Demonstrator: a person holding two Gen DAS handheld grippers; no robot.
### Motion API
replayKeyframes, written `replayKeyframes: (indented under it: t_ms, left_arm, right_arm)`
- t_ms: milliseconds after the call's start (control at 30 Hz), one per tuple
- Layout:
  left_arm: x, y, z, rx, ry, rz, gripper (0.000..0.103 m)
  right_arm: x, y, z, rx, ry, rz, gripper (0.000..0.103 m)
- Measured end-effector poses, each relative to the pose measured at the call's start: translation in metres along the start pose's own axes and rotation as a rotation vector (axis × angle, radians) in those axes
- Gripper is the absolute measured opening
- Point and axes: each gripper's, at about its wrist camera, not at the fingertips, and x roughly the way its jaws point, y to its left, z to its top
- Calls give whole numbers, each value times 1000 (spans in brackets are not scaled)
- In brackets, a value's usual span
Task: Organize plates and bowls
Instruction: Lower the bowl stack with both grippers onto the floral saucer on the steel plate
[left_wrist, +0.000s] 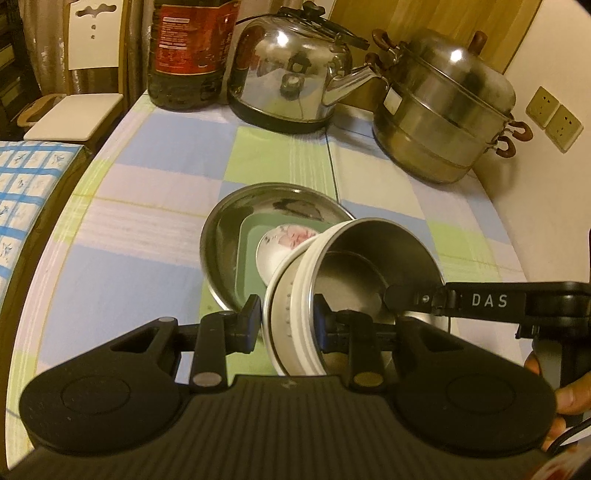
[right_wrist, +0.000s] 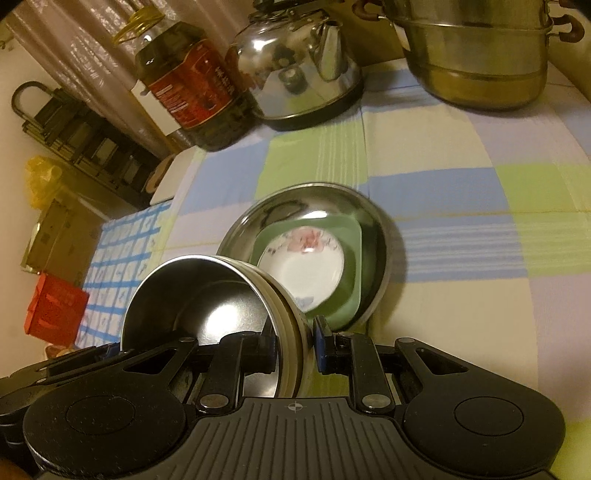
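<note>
Held item: a steel-lined bowl (left_wrist: 354, 280) with a white ribbed outer wall was tilted on its side, off the cloth, its mouth turned toward the right gripper's side.
Left tongs: the left gripper (left_wrist: 286, 321) was clamped on the bowl's wall, one pad against the white outside, the other inside the steel lining; jaws narrow, rim pinched between them.
Right tongs: the right gripper (right_wrist: 293, 343) gripped the opposite side of the same bowl, one finger inside, the blue-edged pad on the white outside; also narrow.
Cross-check: in the left wrist view the right gripper reached in from the right, its tip over the bowl's rim.
Stack: just beyond the bowl sat a steel plate (left_wrist: 225, 229), with a green square dish (right_wrist: 352, 236) in it and a white floral saucer (right_wrist: 306, 266) on top.
Bowl versus stack: near edge overlapping the stack in both views; contact could not be judged.
Surface: checked tablecloth (left_wrist: 147, 236).
Background: kettle (left_wrist: 291, 70), steamer pot (left_wrist: 447, 110), oil bottle (left_wrist: 188, 51) along the far edge.
</note>
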Motion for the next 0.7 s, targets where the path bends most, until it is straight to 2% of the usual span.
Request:
replayKeyframes:
  t_ms: [467,700]
  left_arm:
    - [51,6,58,2,39,-36,26]
    - [70,11,77,-7,71,-36,26]
  right_arm:
    - [33,-14,58,51,18,-42,20]
    - [52,-19,82,60,52,-51,20]
